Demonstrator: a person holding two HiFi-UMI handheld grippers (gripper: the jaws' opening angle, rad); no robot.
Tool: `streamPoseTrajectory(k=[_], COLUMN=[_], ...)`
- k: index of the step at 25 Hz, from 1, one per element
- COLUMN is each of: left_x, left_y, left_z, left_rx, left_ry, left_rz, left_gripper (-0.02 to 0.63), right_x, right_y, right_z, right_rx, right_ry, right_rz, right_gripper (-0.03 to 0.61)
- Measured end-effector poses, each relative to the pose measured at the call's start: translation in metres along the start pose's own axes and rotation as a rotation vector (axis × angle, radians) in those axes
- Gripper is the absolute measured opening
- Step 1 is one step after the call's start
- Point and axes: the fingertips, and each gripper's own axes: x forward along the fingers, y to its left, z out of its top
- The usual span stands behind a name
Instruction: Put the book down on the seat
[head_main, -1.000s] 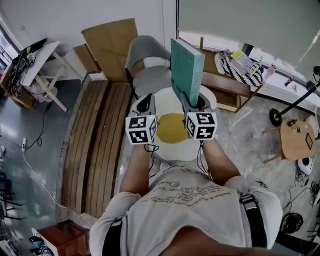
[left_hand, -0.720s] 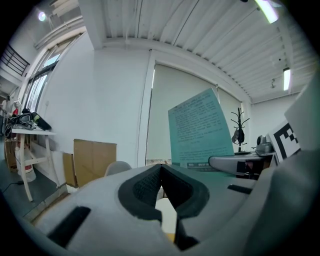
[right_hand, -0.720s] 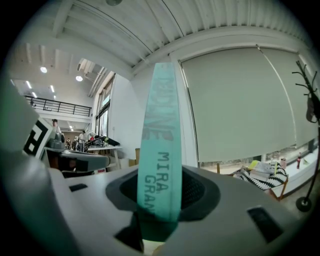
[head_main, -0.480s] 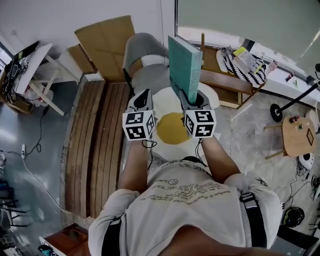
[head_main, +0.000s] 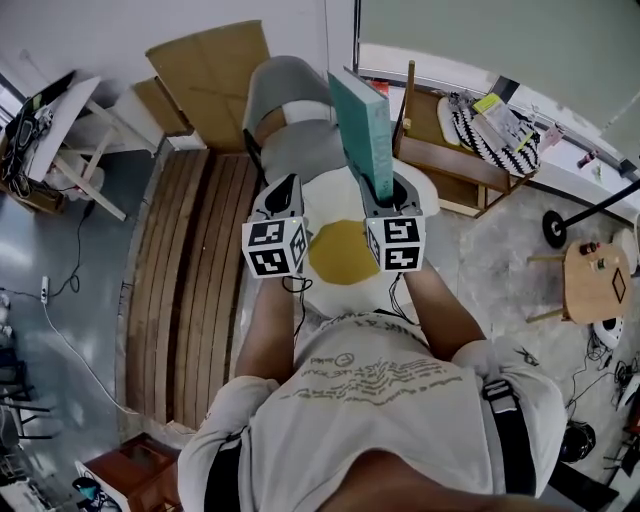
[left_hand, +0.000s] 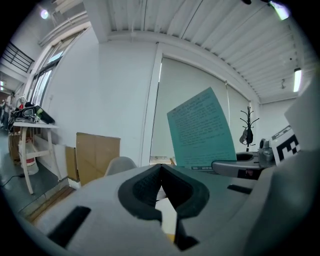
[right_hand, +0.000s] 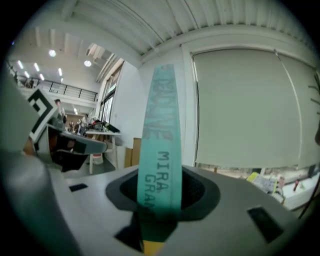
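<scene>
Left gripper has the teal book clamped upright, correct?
No, the right gripper has the teal book clamped upright; the right gripper view shows its spine between the jaws. The left gripper is shut on nothing.

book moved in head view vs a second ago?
Yes, slightly. The book has shifted left: it overlapped the wooden post before, now a gap shows between them, and its left edge sits nearer the grey chair.

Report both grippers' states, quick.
Left gripper: shut, nothing between its jaws.
Right gripper: shut on the teal book.
</scene>
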Motion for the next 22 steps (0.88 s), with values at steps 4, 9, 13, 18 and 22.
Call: streamPoseTrajectory(k=[4, 9, 13, 18, 22], left_x=[0.005, 0.002, -0.003, -0.01, -0.009], left_y=[0.004, 0.01, 0.018, 0.025, 0.027], left_z=[-0.007, -0.02, -0.029, -0.044, -0.061], left_rx=[-0.027, -0.057, -0.088, -0.151, -0.166], left_ry=[0.016, 0.042, 0.053, 0.077, 0.121], left_rz=[0.022, 0.062, 0.09, 0.099, 0.12], left_gripper=[0.018, 0.018, 0.018, 0.018, 0.018], right_x=[0.007, 0.018, 0.035, 0.055, 0.067], right_y=[-0.016, -0.035, -0.05, -0.047, -0.048], right_z=[0.006, -0.007, -0.036, -0.088, -0.13], right_rx=[-0.416, -0.825, -1.023, -1.153, -1.19], right_ry=[-0.021, -0.037, -0.017, 0.042, 0.119], right_rz=[-0.121, -0.23, -0.276, -0.248, -0.221], right_gripper=[0.161, 0.161, 0.161, 0.161, 0.161])
